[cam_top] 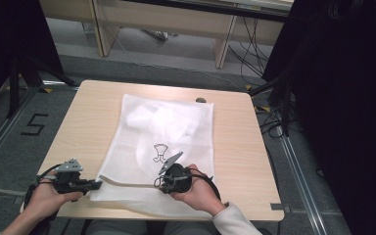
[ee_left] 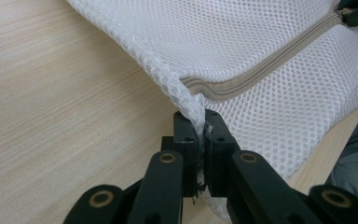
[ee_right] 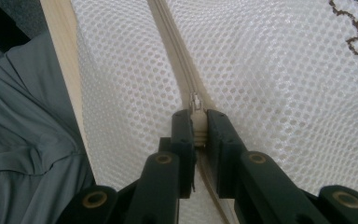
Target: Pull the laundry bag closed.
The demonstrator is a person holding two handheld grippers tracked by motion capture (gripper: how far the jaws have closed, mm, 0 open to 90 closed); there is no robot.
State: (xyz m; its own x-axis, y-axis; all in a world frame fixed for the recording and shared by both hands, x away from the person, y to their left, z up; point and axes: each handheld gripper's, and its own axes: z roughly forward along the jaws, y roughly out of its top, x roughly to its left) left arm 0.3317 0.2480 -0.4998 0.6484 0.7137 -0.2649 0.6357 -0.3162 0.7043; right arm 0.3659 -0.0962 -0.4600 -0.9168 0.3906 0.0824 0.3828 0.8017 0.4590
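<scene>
The pale wooden desk (cam_top: 235,147) is evenly lit from above; dark surroundings are underexposed, and the high view is rendered soft.

White honeycomb mesh bag (cam_top: 166,142) (beige zipper (ee_left: 261,70)) on pale woodgrain table (cam_top: 235,147).

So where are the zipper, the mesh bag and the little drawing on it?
Zipper (ee_left: 242,84): left gripper view, its beige tape.
Mesh bag (cam_top: 142,142): high view, bare white netting.
Drawing (cam_top: 160,152): high view, middle of the dark outline.
</scene>
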